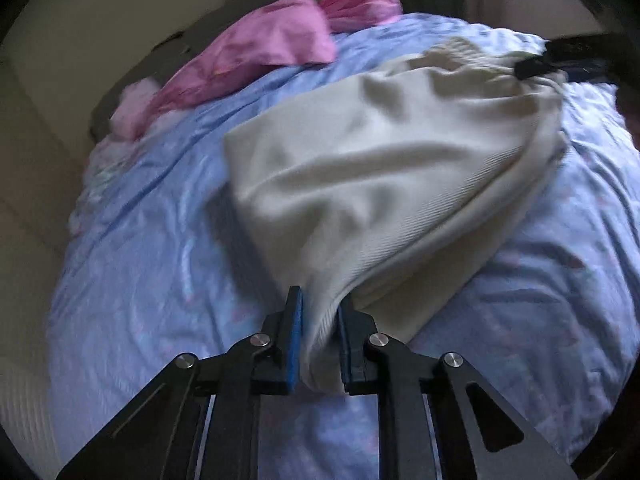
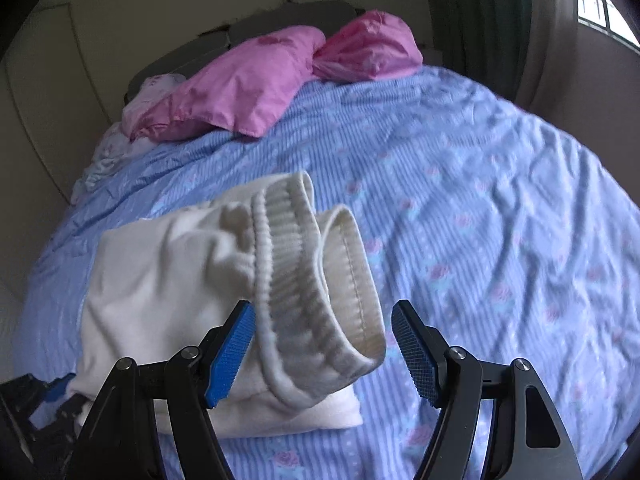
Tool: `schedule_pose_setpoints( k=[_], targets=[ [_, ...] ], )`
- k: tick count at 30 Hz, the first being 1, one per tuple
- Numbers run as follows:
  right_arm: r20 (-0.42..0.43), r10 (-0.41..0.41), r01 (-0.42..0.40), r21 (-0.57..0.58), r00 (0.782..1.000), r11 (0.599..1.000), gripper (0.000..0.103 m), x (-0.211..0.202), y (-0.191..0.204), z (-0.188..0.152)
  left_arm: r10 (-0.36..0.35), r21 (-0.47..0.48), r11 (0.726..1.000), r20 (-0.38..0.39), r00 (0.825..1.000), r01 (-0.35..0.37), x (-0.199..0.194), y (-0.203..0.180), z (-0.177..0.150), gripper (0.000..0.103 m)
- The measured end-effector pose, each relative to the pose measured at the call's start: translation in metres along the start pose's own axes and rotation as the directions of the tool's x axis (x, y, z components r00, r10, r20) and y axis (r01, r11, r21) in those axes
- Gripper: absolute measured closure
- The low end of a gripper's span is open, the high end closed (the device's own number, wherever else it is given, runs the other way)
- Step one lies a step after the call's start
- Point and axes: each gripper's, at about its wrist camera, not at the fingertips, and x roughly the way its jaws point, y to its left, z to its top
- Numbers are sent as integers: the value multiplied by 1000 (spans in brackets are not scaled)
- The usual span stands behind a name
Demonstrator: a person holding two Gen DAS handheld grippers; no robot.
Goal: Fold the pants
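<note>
Cream-white pants [image 1: 380,168] lie folded on a blue floral bedspread [image 1: 140,260]. My left gripper [image 1: 320,300] is shut on one end of the pants, with the cloth pinched between its blue pads. In the right wrist view the ribbed waistband [image 2: 304,280] of the pants [image 2: 160,280] curls up between the blue pads of my right gripper [image 2: 323,314], which is open wide and holds nothing. The right gripper also shows in the left wrist view [image 1: 560,62] at the far end of the pants. The left gripper shows at the lower left of the right wrist view [image 2: 40,400].
Two pink pillows [image 2: 248,80] [image 2: 368,46] lie at the head of the bed, with pale bedding [image 2: 116,144] bunched at the left. A dark headboard [image 2: 280,16], a green curtain [image 2: 476,12] and a window [image 2: 600,4] stand behind. The bedspread [image 2: 500,200] stretches right.
</note>
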Motion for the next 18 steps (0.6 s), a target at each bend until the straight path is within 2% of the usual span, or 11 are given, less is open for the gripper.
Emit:
schedule_pose_setpoints(
  k=[2, 4, 7, 8, 9, 10, 11, 13, 16, 18],
  targets=[
    [-18, 22, -23, -8, 1000, 1000, 32, 5, 5, -5, -20, -38, 999, -26, 999, 19, 5, 10, -8, 85],
    [-17, 16, -17, -67, 1000, 998, 32, 8, 17, -12, -19, -49, 999, -44, 999, 17, 11, 11, -16, 83],
    [-10, 13, -14, -128, 1000, 992, 32, 8, 27, -17, -17, -14, 1000, -75, 997, 16, 12, 8, -24, 64],
    [-10, 9, -11, -131, 1000, 991, 32, 8, 27, -18, -55, -23, 998, -73, 996, 53, 4, 11, -24, 65],
    [-6, -7, 6, -137, 1000, 991, 32, 5, 28, -19, -95, -39, 995, -63, 994, 92, -5, 16, -23, 63],
    [2, -16, 16, -147, 1000, 989, 32, 2, 29, -19, -117, -52, 992, -47, 992, 114, -12, 22, -20, 54],
    [25, -28, 31, -161, 999, 986, 32, -3, 31, -18, -133, -70, 989, -11, 991, 132, -23, 30, -16, 38],
    [109, -40, 61, -197, 993, 978, 32, -22, 40, -16, -114, -91, 988, 80, 990, 121, -42, 48, 2, 26],
    [209, -61, 106, -212, 976, 972, 32, -45, 58, -2, -91, -133, 985, 158, 983, 113, -49, 75, 40, 25],
    [213, -59, 98, -174, 975, 980, 32, -50, 62, 14, -126, -204, 966, 172, 977, 161, -38, 100, 70, 24]
  ],
)
